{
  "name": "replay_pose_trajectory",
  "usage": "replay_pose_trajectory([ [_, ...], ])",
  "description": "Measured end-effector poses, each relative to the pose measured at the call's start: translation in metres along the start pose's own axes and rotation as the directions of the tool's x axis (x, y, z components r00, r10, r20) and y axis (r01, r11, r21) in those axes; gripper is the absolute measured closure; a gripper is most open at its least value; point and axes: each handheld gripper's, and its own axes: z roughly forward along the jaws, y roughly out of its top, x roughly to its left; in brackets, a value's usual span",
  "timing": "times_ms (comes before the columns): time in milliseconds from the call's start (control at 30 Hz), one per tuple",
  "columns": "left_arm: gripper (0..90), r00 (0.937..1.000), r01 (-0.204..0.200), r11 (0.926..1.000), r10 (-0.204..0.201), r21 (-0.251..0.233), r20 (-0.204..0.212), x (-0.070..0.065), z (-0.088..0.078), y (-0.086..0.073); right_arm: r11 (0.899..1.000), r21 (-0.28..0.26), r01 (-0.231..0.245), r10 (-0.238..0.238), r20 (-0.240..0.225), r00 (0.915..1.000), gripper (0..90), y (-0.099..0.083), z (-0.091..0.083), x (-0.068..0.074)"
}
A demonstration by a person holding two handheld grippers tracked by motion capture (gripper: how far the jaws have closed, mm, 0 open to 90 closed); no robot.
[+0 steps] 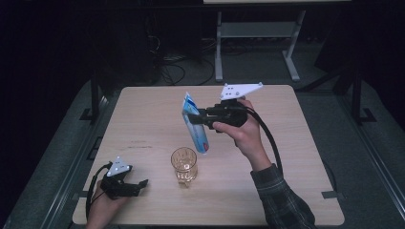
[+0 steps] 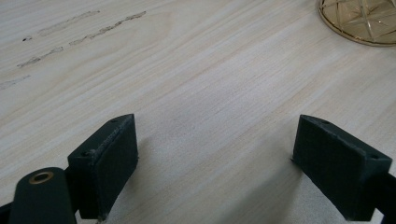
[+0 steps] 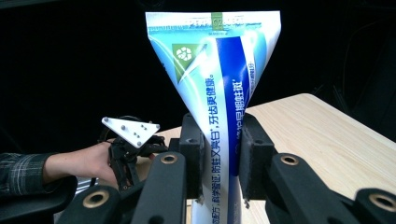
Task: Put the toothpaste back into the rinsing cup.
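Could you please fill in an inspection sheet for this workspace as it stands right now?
Surface: pale wooden table, faint scuff marks near its left side.
Job's things: blue-and-white toothpaste tube held off the table, tilted, lower end above the amber glass cup, which stands upright.
Clutter: nothing seen.
Grippers: right tongs clamp the tube's middle; left tongs open, low over bare table.
Cables: black cable trails from the right tongs past the forearm; another loops by the left hand.
Surroundings: dark room, grey floor, desk frame behind.
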Motion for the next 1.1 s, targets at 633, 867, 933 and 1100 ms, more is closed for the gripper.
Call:
replay_pose_trajectory([
  [633,13.1,1.0000,-0.001,1.0000,0.001,0.001,0.000,0.000,0.000,0.000,1.000,0.024,0.007,-0.006,-0.049,0.9988,73.8,0.002,0.030,0.008],
  [867,13.1,1.0000,-0.001,1.0000,0.001,0.001,0.000,0.000,0.000,0.000,0.999,0.038,0.010,-0.008,-0.055,0.9985,73.8,0.000,0.038,0.009],
  [933,13.1,1.0000,-0.001,1.0000,0.001,0.001,0.000,0.000,0.000,0.000,0.999,0.041,0.010,-0.008,-0.056,0.9984,73.8,-0.001,0.040,0.009],
  [1100,13.1,1.0000,-0.002,1.0000,0.002,0.002,0.000,0.000,0.000,0.000,0.999,0.050,0.008,-0.005,-0.061,0.9981,73.7,-0.004,0.045,0.009],
])
